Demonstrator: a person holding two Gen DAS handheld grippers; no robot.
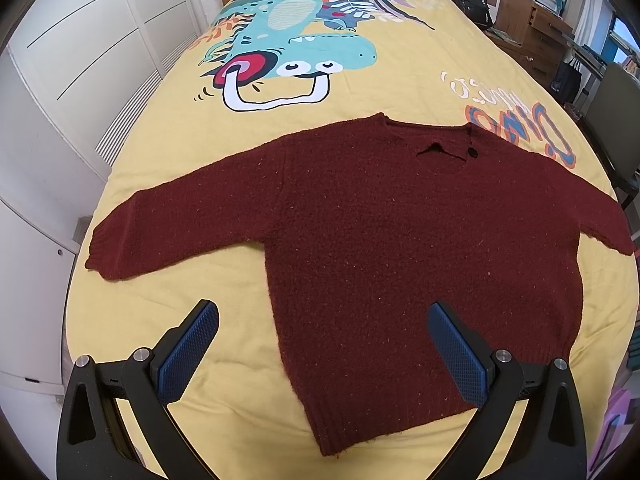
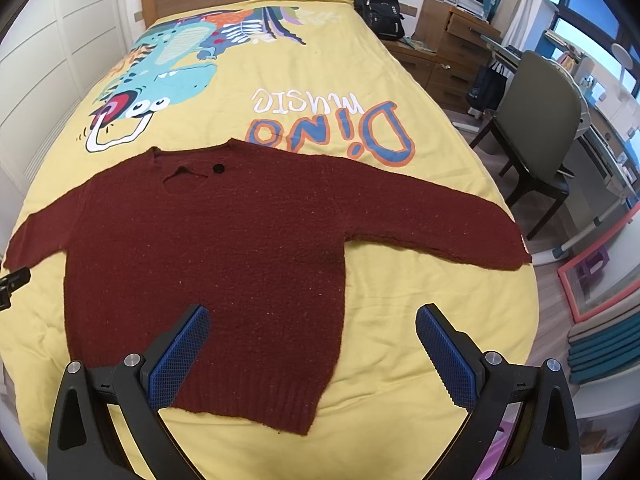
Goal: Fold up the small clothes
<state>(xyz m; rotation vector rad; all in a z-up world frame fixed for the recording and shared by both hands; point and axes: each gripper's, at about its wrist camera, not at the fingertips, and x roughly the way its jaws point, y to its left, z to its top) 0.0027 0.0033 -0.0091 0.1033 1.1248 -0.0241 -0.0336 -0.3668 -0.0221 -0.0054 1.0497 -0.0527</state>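
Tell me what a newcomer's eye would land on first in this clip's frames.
The dark red sweater draws the eye first, spread flat with both sleeves out across the near end of the yellow bedspread. Beyond it, toward the headboard, sits the bright cartoon dinosaur print. Both the left gripper and the right gripper hover open over the sweater's hem, holding nothing.

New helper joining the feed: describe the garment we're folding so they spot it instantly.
On the yellow dinosaur bedspread, nearest the foot of the bed, lies the dark red knit sweater. It is spread flat with both sleeves out, and has one black button at the neckline.
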